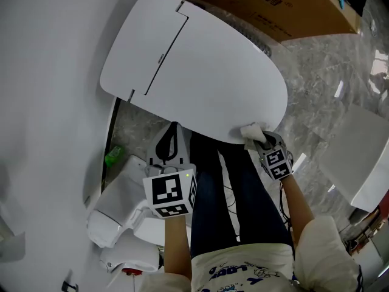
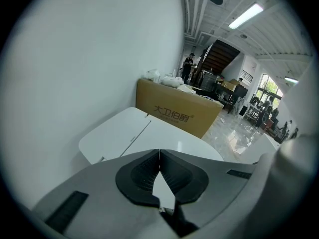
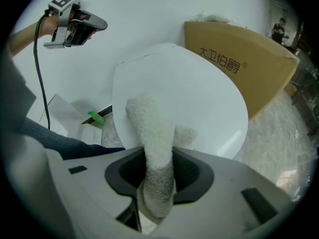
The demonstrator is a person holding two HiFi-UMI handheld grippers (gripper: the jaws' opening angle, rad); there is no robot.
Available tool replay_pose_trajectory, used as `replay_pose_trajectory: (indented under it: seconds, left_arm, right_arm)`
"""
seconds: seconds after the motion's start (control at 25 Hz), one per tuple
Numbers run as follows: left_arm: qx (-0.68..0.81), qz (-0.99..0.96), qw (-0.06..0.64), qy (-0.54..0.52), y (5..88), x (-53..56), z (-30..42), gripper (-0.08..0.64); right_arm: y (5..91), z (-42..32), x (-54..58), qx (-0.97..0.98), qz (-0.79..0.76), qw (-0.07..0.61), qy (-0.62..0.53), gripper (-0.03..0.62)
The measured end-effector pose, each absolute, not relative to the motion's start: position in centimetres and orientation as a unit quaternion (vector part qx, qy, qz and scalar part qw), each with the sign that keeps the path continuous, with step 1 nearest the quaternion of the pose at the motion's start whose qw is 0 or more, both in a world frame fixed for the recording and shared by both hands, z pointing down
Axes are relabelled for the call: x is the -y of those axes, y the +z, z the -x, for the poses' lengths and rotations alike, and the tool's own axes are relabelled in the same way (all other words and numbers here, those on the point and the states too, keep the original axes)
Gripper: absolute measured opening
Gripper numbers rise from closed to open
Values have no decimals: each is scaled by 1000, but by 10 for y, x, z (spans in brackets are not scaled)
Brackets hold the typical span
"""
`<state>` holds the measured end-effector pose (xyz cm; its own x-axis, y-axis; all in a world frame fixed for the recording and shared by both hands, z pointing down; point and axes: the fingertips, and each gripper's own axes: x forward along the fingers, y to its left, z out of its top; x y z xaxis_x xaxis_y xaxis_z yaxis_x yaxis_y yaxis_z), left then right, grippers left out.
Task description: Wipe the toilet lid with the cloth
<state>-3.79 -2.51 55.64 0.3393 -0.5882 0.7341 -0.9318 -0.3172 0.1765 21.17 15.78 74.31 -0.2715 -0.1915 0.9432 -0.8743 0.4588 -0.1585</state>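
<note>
R hand-held gripper (image 3: 158, 176) pinches cloth (image 3: 149, 128) on toilet lid's (image 1: 200, 72) near edge. L hand-held gripper (image 2: 159, 167) is pressed together, empty, off the lid. Risk: cloth slides off the rim if the stroke runs outward.

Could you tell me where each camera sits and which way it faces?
Head view: on the person's head, looking steeply down on the toilet lid; forearms, legs, left gripper and right gripper with the cloth show.
Left gripper view: on the left gripper, looking along its shut, empty jaws across the lid towards a cardboard box.
Right gripper view: on the right gripper, looking along jaws clamped on the cloth at the lid; the left gripper shows upper left.
Shared: all three show the lid and cardboard box.
</note>
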Motion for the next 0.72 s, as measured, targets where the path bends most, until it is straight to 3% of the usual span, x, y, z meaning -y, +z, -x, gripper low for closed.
replay_pose_trajectory:
  seconds: [0.28,0.72]
  left_arm:
    - [497,-765,298,279,549,23,32,5]
    - [527,-757,288,259,484,27,48,5]
  right_arm:
    - [739,-212,-154,691,-388,472,388,123]
    - [596,-203,-55,713,-509,330,352,123]
